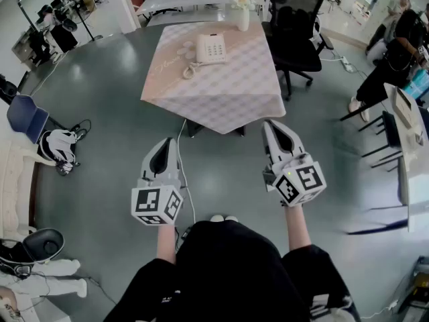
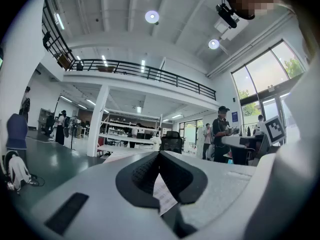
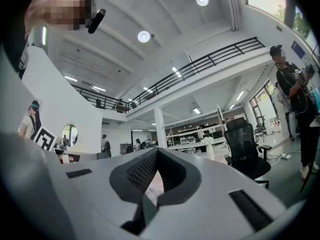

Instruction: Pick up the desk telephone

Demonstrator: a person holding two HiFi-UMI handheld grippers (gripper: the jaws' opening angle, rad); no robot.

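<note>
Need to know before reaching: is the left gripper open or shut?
Shut. The left gripper has its fingers pressed together at the tips, with nothing held between them.

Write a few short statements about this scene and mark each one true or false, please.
1. The desk telephone lies on the table with the checked cloth. True.
2. The left hand-held gripper grips the telephone. False: its jaws are shut on nothing, and it is held well short of the table.
3. The right hand-held gripper has its jaws shut. True.
4. The office chair beside the table is red. False: it is black.
5. A white vase stands on the table, on the far side of the telephone. True.
</note>
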